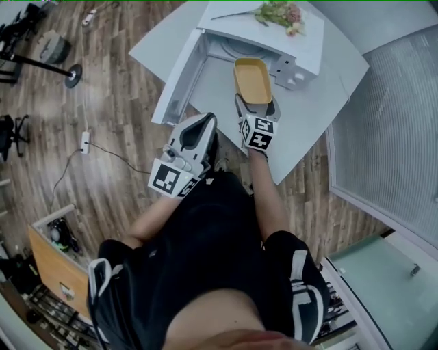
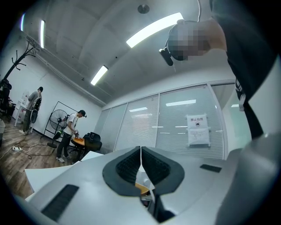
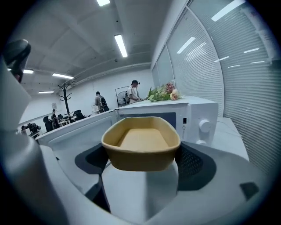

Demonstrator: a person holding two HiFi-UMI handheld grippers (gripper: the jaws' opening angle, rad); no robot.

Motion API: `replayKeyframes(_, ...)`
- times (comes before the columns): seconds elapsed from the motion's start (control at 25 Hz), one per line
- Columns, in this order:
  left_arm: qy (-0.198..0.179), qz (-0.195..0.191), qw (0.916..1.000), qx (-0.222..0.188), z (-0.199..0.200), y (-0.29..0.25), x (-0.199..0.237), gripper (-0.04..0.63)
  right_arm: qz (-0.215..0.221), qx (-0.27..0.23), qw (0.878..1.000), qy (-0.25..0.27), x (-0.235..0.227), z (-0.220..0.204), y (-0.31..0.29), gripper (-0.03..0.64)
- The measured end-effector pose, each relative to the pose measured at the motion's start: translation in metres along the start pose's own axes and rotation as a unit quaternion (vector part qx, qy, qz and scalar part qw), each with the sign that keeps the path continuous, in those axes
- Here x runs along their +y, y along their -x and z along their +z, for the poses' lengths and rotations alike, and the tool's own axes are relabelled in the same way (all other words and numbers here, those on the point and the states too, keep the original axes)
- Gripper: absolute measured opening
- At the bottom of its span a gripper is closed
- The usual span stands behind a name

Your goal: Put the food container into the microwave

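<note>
An empty yellow food container (image 1: 252,80) is gripped at its near end by my right gripper (image 1: 255,104), which is shut on it. It hangs just in front of the white microwave (image 1: 301,42), whose door (image 1: 180,81) stands swung out to the left. In the right gripper view the container (image 3: 142,145) fills the middle between the jaws, with the microwave's control panel (image 3: 199,124) behind it on the right and the door (image 3: 74,127) on the left. My left gripper (image 1: 204,122) is held back near the body, shut and holding nothing; its pads (image 2: 131,166) meet.
Flowers (image 1: 279,14) lie on top of the microwave. The white table (image 1: 311,123) ends close to my legs. A slatted glass partition (image 1: 393,130) runs along the right. Cables and a stand base (image 1: 72,74) are on the wooden floor at left. People stand far off (image 2: 70,132).
</note>
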State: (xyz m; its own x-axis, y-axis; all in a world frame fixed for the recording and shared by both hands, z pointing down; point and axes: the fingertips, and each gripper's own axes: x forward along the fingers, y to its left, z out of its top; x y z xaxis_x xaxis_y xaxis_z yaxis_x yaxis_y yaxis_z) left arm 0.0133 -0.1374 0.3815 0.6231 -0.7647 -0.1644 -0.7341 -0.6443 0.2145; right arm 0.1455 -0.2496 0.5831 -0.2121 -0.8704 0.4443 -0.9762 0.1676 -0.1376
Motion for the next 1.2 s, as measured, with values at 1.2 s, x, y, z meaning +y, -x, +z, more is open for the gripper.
replayKeyframes(1.2,0.061,0.043,0.9972,0.008,-0.064,-0.120,0.122,0.026,-0.037,0.086,0.995,0.030,-0.074,-0.020,-0.305,0.488)
